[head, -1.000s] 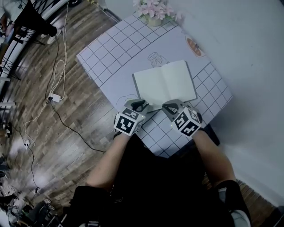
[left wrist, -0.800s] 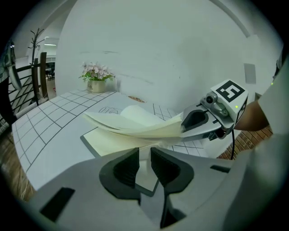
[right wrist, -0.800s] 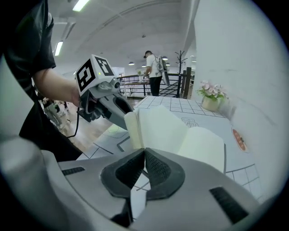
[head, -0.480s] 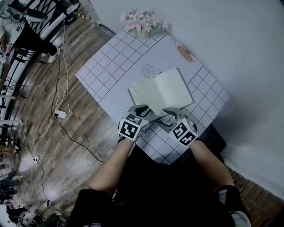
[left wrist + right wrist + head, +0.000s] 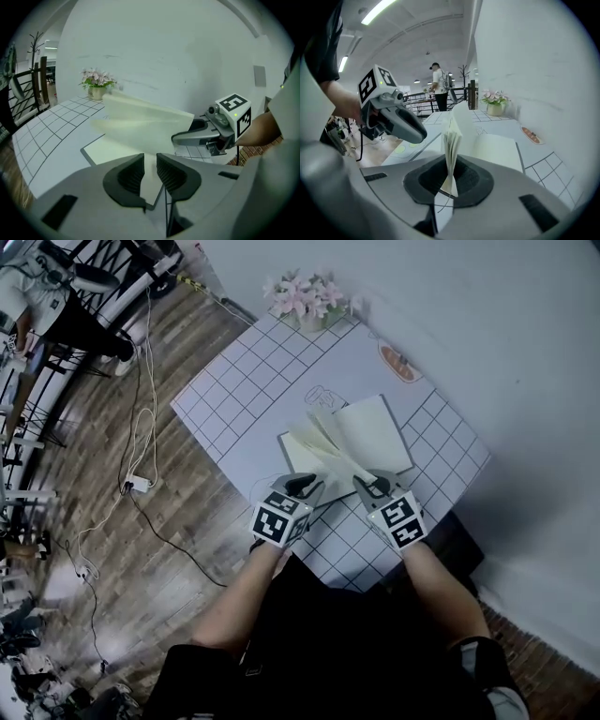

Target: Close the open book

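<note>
An open book [image 5: 377,430] with blank cream pages lies on the grid-patterned tablecloth [image 5: 246,390]. A sheaf of its pages [image 5: 326,441] stands up from the middle, fanned toward the left half. My right gripper [image 5: 371,487] is at the book's near edge; its jaws have just been closing and are shut on the lower edge of those pages [image 5: 452,140]. In its own view my right gripper [image 5: 450,177] pinches the upright sheaf. My left gripper [image 5: 302,486] hovers by the book's near left corner. Seen in its own view, my left gripper [image 5: 150,164] shows a narrow gap holding nothing.
A pot of pink flowers [image 5: 307,298] stands at the table's far corner, and an orange picture [image 5: 397,363] lies near the wall side. A white wall runs along the right. Cables [image 5: 141,479] trail on the wooden floor to the left. A person [image 5: 439,86] stands far behind.
The book lay flat a second ago. Since then part of its pages has been raised upright in the right gripper, which shifted along the near edge. The left gripper has barely moved.
</note>
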Demonstrator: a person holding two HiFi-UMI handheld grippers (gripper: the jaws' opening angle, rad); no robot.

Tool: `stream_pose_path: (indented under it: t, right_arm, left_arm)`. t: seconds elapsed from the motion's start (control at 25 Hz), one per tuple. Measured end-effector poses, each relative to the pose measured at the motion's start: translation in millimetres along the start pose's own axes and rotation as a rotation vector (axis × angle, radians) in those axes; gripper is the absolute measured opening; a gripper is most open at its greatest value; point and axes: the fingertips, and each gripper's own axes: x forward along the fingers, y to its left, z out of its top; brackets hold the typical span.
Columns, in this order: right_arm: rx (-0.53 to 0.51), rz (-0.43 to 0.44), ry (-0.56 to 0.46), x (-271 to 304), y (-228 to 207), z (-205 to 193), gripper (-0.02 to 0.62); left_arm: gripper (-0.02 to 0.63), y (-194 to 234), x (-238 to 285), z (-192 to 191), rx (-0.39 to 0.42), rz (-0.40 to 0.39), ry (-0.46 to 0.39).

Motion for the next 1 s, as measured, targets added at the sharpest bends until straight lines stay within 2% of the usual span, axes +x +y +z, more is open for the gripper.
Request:
stream_pose_path:
  t: [0.2,0.36,0.48,0.6,0.72,0.8,0.88,0.96,1.0]
  right_arm:
    - [0.101,-0.068,-0.013,-16,-38,-14,0.052]
    - [0.155,-0.139,0.001,-31,-69,-30,0.124]
    - [0.169,-0.179,-0.017,-48,-83,-35,0.142]
    - [0.102,-0.269,-0.012,-67,-96,-38,0.169]
    - [-0.084,-0.348,-0.010,-81,-95,-24,0.170]
    - [-0.210,-0.290,-0.004,-74,-73,-14,0.172]
    - [-0.306,-0.165,0.040,-55,-41,-18,0.202]
    - [-0.347,-0.059,0.089,-35,-13,-28,0.220]
    - [-0.346,-0.033,0.097,-27,-4,-30,0.222]
  left_arm:
    - [0.066,2,-2,-23,-0.023,0.028,0.035]
    - [0.067,-1,-4,-27,-0.032,0.041,0.038]
    - [0.066,-2,-6,-25,-0.036,0.049,0.029]
    - [0.066,-3,-8,-26,-0.041,0.058,0.024]
    - [0.066,-5,-12,-26,-0.041,0.065,0.014]
    - [0.066,-8,-14,-26,-0.040,0.068,0.011]
    - [0.066,-11,-17,-29,-0.041,0.067,0.010]
    - [0.067,-13,-21,-32,-0.045,0.070,0.007]
    - [0.066,-14,-23,-32,-0.047,0.072,0.005]
